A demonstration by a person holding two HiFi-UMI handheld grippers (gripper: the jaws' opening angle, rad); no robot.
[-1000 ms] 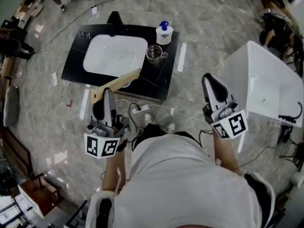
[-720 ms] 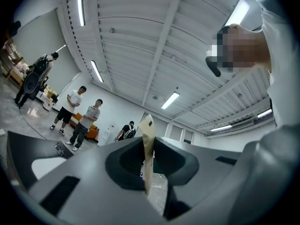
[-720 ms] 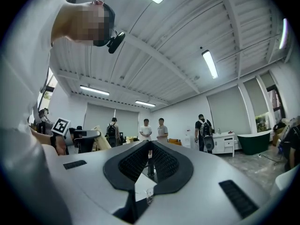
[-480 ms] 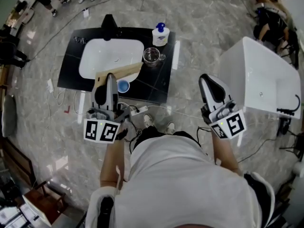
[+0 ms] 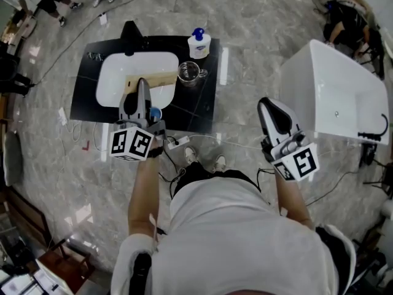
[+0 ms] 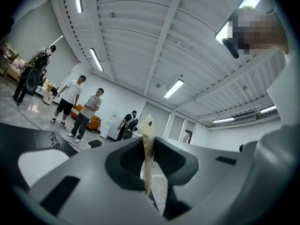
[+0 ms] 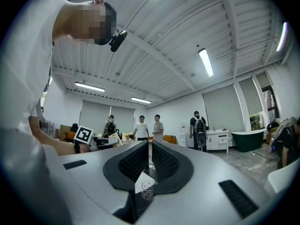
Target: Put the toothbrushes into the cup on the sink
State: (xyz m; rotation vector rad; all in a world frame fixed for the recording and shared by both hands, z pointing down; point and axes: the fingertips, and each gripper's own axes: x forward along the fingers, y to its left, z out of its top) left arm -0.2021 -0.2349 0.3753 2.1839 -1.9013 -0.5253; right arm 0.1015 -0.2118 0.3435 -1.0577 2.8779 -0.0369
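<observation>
A long flat beige pack (image 5: 161,79) lies crosswise in my left gripper (image 5: 142,82), which is shut on it above the front of the white sink basin (image 5: 116,78). In the left gripper view the pack (image 6: 148,125) stands edge-on, pinched between the dark pads. The clear glass cup (image 5: 189,72) stands on the black counter (image 5: 202,106) to the right of the basin, apart from the pack. My right gripper (image 5: 271,105) hangs over the floor right of the counter, shut with nothing in it. The cup (image 7: 147,190) shows small below its jaws.
A white soap bottle with a blue pump (image 5: 198,43) stands behind the cup. A small blue round thing (image 5: 155,112) sits at the counter's front. A black faucet (image 5: 129,29) is behind the basin. A white tub (image 5: 344,97) stands at the right. Cables and a power strip (image 5: 180,141) lie by my feet.
My left gripper has carried the beige pack forward, from in front of the counter to above the basin. The right gripper has stayed where it was.
</observation>
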